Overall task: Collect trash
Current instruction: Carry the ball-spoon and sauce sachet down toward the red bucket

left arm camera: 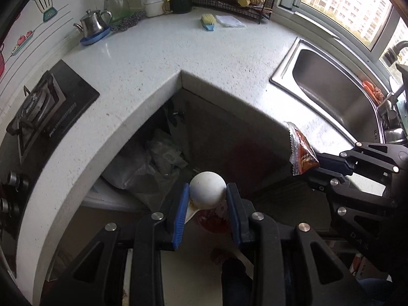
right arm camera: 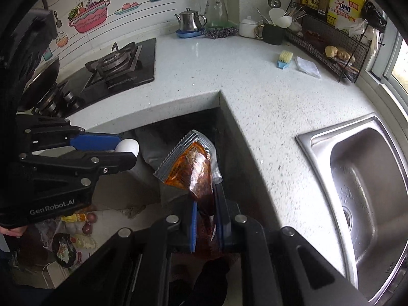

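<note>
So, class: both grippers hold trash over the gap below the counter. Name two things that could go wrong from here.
1. The left gripper pinches the eggshell between its pads; squeezing harder might crush it and scatter bits.
2. The right gripper holds the wrapper by its lower end only; it could slip and miss the bag below.

Speckled white L-shaped countertop (right arm camera: 267, 107), steel sink (right arm camera: 367, 178), gas hob (right arm camera: 119, 63), daylit window (left arm camera: 349, 2)
</note>
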`<act>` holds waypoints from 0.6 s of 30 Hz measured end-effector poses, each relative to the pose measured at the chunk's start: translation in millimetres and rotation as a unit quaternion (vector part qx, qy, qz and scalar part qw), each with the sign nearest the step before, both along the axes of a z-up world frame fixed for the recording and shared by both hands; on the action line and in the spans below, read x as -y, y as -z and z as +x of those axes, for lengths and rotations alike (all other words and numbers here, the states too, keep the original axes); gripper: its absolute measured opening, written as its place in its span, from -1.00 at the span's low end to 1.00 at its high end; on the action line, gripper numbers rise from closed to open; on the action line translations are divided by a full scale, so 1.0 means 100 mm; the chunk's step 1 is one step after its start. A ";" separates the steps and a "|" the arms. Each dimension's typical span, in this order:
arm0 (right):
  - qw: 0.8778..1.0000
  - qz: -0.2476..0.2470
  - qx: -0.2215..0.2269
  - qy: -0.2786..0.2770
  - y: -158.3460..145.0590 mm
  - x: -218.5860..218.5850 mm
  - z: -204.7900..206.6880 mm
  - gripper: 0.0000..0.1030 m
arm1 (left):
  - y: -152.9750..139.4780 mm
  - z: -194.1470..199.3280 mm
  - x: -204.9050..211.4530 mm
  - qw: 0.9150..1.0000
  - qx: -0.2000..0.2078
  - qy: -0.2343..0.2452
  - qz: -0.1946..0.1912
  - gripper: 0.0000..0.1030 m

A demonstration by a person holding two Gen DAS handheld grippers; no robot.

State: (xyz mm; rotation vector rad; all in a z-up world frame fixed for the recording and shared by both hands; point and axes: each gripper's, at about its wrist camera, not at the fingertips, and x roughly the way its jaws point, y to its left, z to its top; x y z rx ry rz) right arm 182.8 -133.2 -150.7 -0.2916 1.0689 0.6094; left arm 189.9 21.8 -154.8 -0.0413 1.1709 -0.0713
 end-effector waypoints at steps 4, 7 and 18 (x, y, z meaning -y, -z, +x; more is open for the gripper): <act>1.000 -0.010 -0.021 0.015 0.17 0.03 -0.14 -0.79 | 0.24 -0.15 0.06 1.000 -0.023 0.005 -0.009 -0.46; 0.999 -0.016 -0.034 0.023 0.31 0.05 -0.20 -0.79 | 0.44 -0.20 0.07 0.999 -0.039 0.002 -0.015 -0.45; 0.995 -0.036 -0.078 0.048 0.77 0.11 -0.17 -0.79 | 1.02 -0.17 0.13 0.996 -0.080 0.010 -0.032 -0.45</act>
